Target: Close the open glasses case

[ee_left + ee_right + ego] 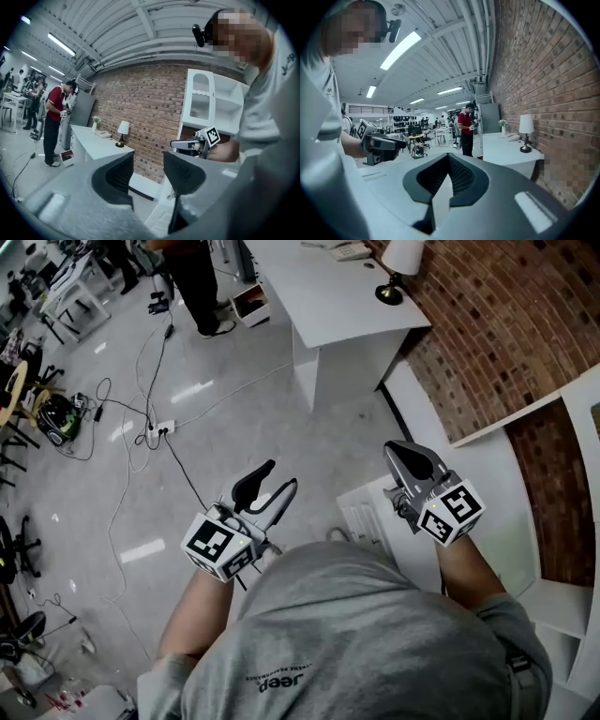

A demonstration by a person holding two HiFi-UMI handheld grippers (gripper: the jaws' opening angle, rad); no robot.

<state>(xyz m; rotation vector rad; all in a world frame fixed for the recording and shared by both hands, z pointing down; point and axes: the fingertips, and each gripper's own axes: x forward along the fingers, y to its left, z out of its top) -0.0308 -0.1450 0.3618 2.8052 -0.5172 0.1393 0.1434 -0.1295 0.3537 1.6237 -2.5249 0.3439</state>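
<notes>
No glasses case shows in any view. I hold both grippers up in front of my chest, above the floor. In the head view my left gripper (274, 484) stands open, its two dark fingers apart with nothing between them. The left gripper view shows the same wide gap in my left gripper (147, 171), and my right gripper (187, 145) beyond it. My right gripper (412, 460) is shut, its tips meeting on nothing. In the right gripper view my right gripper (449, 161) has its pads together, with my left gripper (382, 143) off to the left.
A white desk (328, 296) with a lamp (398, 263) stands ahead against a brick wall (506, 324). A white shelf unit (211, 105) is at my right. Cables and a power strip (155, 427) lie on the floor. A person in a red shirt (55, 117) stands by the desk.
</notes>
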